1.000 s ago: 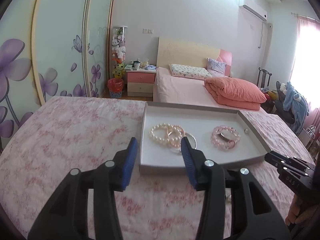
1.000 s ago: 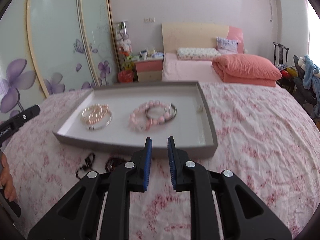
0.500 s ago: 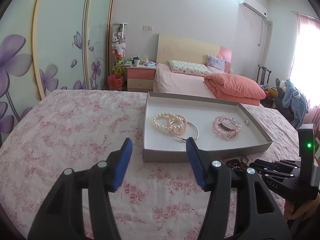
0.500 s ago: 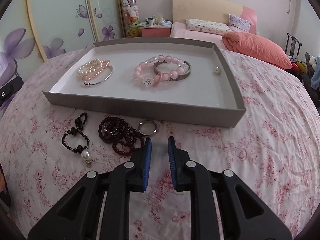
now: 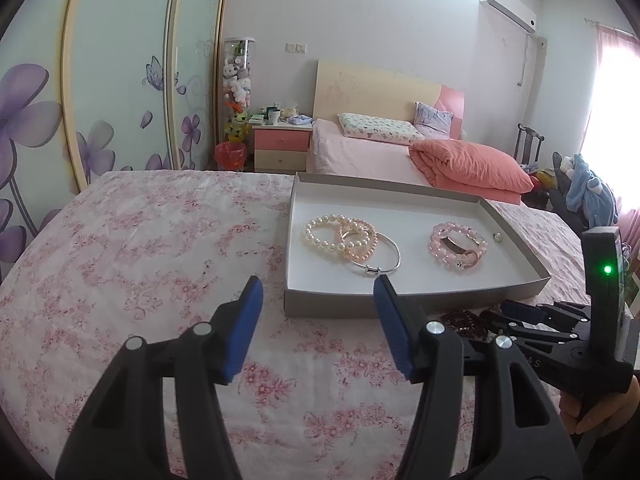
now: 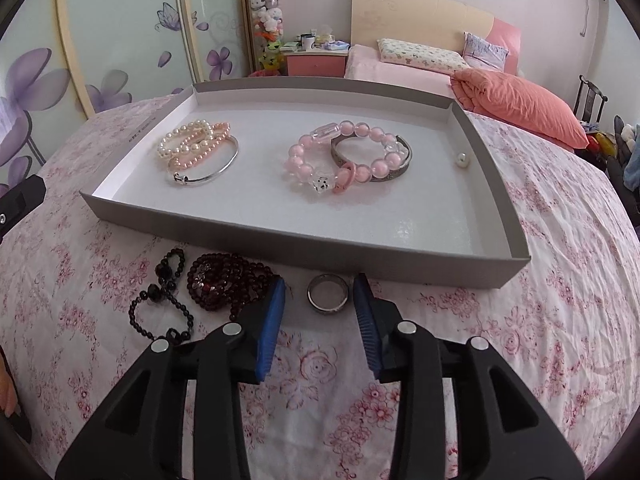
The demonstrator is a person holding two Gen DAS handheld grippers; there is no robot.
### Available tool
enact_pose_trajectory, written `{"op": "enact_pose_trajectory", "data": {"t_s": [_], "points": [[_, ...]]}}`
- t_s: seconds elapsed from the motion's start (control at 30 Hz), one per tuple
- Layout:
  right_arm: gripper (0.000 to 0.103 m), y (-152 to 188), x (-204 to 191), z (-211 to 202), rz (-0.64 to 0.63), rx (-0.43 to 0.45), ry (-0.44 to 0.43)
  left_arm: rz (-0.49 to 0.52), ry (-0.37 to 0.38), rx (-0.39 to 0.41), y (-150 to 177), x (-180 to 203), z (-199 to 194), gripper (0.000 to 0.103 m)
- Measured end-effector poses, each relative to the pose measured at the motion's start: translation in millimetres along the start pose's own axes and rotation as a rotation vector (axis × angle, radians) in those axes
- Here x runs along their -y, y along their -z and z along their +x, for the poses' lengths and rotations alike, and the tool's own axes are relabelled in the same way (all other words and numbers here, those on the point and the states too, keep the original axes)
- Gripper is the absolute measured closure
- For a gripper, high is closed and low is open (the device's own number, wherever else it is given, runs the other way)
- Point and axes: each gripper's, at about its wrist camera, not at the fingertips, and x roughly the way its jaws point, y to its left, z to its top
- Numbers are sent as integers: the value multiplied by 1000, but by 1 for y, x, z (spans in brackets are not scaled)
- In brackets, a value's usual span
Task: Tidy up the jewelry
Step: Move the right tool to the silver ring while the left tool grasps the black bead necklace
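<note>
- Jewelry first: a small silver band ring (image 6: 328, 298) lies flat on the pink floral bedspread (image 6: 520, 340), just in front of the shallow grey cardboard tray (image 6: 304, 246), not yet in it.
- Right gripper (image 6: 319, 300) hovers over it, jaws opening with the ring framed between the blue pads (image 6: 271, 322) and no pad pressing on it, as far as this angle shows.
- Ring sits dead ahead of the right jaws, hole facing up, so no long axis to line up; a straight drop should straddle it.
- Dark red bead strand (image 6: 224, 284) crowds the left pad; it could snag.
- Left gripper (image 5: 318, 324) waits released and empty, aimed at the tray's near corner, clearly the farther hand.
- Pearl bracelets (image 6: 192, 142) and pink bead bracelet (image 6: 340, 160) already lie inside the tray.
</note>
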Motion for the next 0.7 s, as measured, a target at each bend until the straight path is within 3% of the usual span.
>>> {"op": "enact_pose_trajectory", "data": {"t_s": [0.03, 0.27, 0.5, 0.7], "points": [[81, 0, 1, 0, 4, 2, 2, 1, 2, 0, 0, 1, 0, 46], [80, 11, 28, -11, 96, 3, 80, 35, 68, -49, 1, 18, 3, 43], [80, 20, 50, -18, 138, 5, 97, 96, 170, -200, 16, 49, 23, 48], [80, 22, 51, -19, 137, 5, 89, 54, 199, -316, 27, 60, 45, 55]]}}
